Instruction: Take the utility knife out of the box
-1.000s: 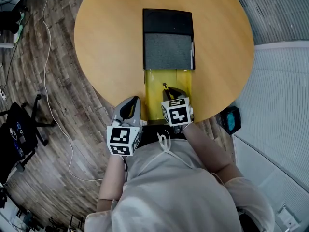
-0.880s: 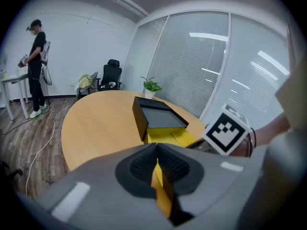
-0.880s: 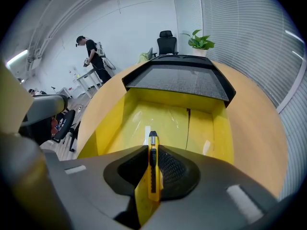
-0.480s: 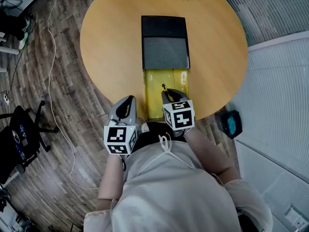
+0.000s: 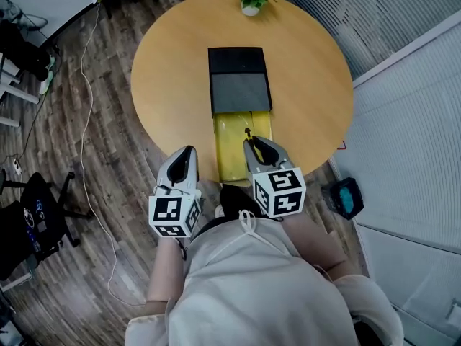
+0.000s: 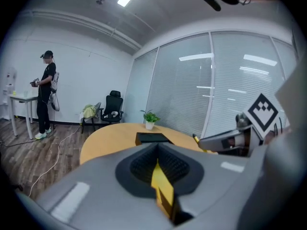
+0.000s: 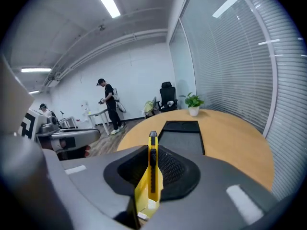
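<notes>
Yellow utility knife (image 7: pixel 152 171) is lifted clear of the box (image 5: pixel 225 157) now, clamped in the right gripper (image 5: pixel 253 144) (1 second ago it sat low). Left gripper (image 5: pixel 186 152) pinches some yellow strip (image 6: pixel 160 188). We'd call it nearly done.

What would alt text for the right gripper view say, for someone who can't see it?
A yellow utility knife is clamped in the right gripper, pointing across a round wooden table. A black box and a potted plant sit on it.

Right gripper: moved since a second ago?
Yes. The right gripper, holding the utility knife, lifted up and back: its cube sat over the yellow box, now it lies past the table rim.
</notes>
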`<state>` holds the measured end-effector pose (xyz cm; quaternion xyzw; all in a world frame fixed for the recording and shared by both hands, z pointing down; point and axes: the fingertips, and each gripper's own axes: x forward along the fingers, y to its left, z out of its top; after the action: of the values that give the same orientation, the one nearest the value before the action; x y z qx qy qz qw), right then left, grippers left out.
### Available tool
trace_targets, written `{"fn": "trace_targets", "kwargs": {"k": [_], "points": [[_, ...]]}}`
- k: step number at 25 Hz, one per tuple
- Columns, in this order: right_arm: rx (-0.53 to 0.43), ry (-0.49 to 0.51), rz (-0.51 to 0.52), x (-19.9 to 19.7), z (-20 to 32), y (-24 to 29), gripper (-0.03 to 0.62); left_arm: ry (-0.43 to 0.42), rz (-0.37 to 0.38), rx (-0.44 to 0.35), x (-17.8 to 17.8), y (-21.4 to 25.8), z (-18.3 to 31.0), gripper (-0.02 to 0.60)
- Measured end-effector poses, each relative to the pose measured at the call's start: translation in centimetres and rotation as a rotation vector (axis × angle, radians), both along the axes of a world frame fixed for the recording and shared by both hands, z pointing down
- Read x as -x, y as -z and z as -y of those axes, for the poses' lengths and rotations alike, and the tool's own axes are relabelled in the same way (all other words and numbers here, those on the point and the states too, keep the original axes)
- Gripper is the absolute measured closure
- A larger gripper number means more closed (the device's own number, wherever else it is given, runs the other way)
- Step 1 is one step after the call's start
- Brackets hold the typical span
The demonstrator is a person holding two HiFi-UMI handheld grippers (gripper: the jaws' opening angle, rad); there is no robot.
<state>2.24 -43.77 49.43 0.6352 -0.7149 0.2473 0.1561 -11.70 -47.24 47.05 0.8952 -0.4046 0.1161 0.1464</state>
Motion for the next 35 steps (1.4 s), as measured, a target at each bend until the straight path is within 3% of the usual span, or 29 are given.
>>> {"fn": "trace_targets", "kwargs": {"k": [5, 11, 21, 35], "points": [[-0.133, 0.006, -0.014, 1.0, -3.1, 5.3, 0.528, -0.006, -0.030, -0.117, 0.8, 4.9, -2.7, 0.575], [-0.244, 0.037, -0.018, 3.1, -7.2, 9.6, 0.528, -0.043, -0.003, -0.273, 1.5, 9.6, -7.3, 0.575], [-0.303, 0.043, -0.020, 5.1, -11.1, 10.9, 0.530, -0.075, -0.038, -0.320, 2.6, 11.9, -12.1, 0.575], [-0.339, 0.054, -0.059, 5.2, -11.3, 12.0, 0.530, -0.043, -0.075, -0.297, 2.9, 11.7, -11.2, 0.575]]}}
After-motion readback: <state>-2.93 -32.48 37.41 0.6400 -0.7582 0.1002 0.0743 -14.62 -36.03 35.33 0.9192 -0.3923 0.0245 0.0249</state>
